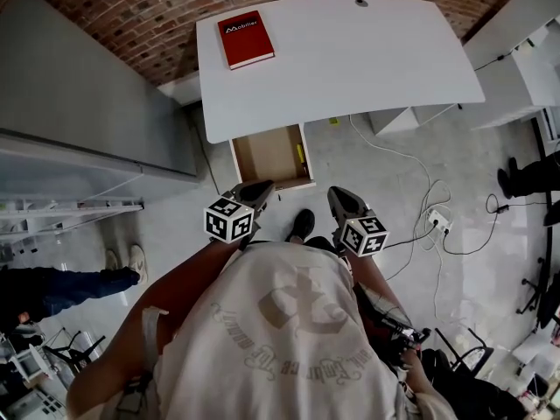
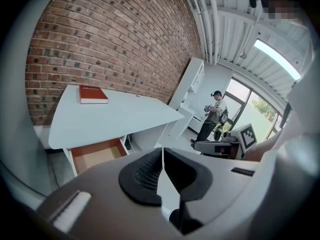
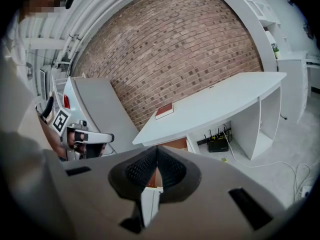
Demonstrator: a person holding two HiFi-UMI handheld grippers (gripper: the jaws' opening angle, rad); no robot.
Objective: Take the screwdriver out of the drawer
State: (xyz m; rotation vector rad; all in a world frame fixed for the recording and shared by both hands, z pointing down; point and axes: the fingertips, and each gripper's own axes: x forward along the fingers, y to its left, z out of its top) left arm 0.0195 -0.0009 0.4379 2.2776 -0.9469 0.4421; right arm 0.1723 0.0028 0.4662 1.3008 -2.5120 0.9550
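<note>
Under the white desk [image 1: 350,59] a wooden drawer [image 1: 271,157] stands pulled out. A yellow-handled screwdriver [image 1: 300,154] lies along its right side. My left gripper [image 1: 255,192] hovers just in front of the drawer's front edge, its jaws shut and empty. My right gripper [image 1: 343,201] is level with it, to the drawer's right, also shut with nothing in it. The left gripper view has the shut pads [image 2: 150,176] below the open drawer [image 2: 95,154]. In the right gripper view the drawer [image 3: 176,144] peeks over the closed pads [image 3: 170,170]; the screwdriver is hidden there.
A red book [image 1: 245,38] lies on the desk's far left corner. A grey cabinet [image 1: 79,103] stands to the left. Cables and a power strip [image 1: 437,221] trail over the floor at right. One person [image 2: 214,115] stands by the window, and another's legs [image 1: 61,287] are at left.
</note>
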